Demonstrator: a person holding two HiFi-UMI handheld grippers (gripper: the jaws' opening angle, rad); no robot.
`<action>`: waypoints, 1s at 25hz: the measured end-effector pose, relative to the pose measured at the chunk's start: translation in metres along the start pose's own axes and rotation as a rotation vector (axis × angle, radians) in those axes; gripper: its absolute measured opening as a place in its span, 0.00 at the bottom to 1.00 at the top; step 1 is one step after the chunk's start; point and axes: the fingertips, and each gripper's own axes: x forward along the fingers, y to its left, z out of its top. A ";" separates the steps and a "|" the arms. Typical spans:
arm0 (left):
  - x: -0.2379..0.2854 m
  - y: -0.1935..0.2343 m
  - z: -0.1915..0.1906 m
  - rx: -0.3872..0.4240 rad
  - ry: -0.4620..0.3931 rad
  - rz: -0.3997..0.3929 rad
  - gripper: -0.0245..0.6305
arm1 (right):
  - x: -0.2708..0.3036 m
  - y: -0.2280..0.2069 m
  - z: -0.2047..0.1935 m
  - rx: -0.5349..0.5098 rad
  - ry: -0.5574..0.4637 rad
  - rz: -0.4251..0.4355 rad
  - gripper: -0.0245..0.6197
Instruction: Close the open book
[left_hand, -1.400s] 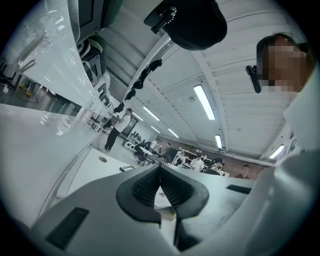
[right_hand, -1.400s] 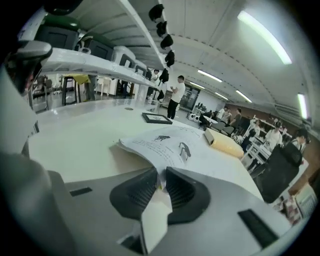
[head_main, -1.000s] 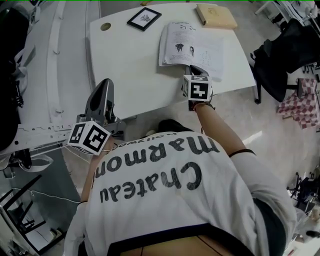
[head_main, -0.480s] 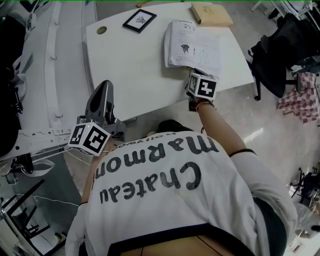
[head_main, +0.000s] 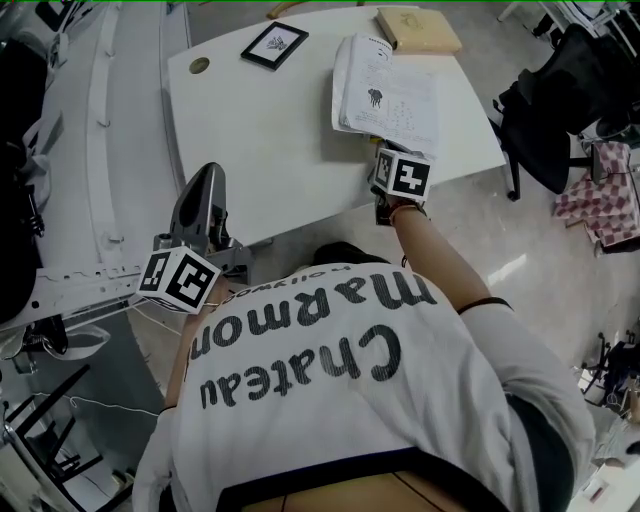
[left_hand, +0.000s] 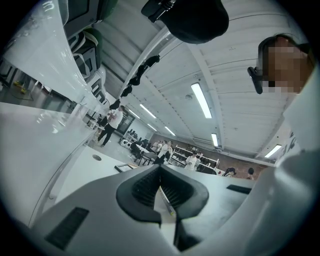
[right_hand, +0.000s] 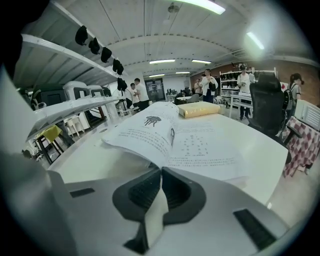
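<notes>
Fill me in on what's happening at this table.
A person holds a gripper in each hand. The right gripper has its jaws together at the near edge of the open book on the white table; whether a page is pinched cannot be told. The left gripper is shut on nothing, held off the table's near side. The book lies open, not yet closed. A framed picture and a closed tan book sit farther back.

White table (head_main: 265, 150), framed picture (head_main: 274, 44), closed tan book (head_main: 420, 30) near far edge, black chair (head_main: 552, 115)
</notes>
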 end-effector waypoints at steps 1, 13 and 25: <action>0.001 0.000 0.000 0.000 -0.001 -0.002 0.07 | 0.000 0.000 0.000 0.002 0.000 0.001 0.09; 0.007 -0.005 0.003 0.006 -0.007 -0.023 0.07 | 0.003 -0.005 -0.005 0.090 0.016 0.016 0.10; 0.009 -0.006 0.009 0.015 -0.029 -0.028 0.07 | 0.006 -0.010 -0.011 0.127 0.037 0.013 0.10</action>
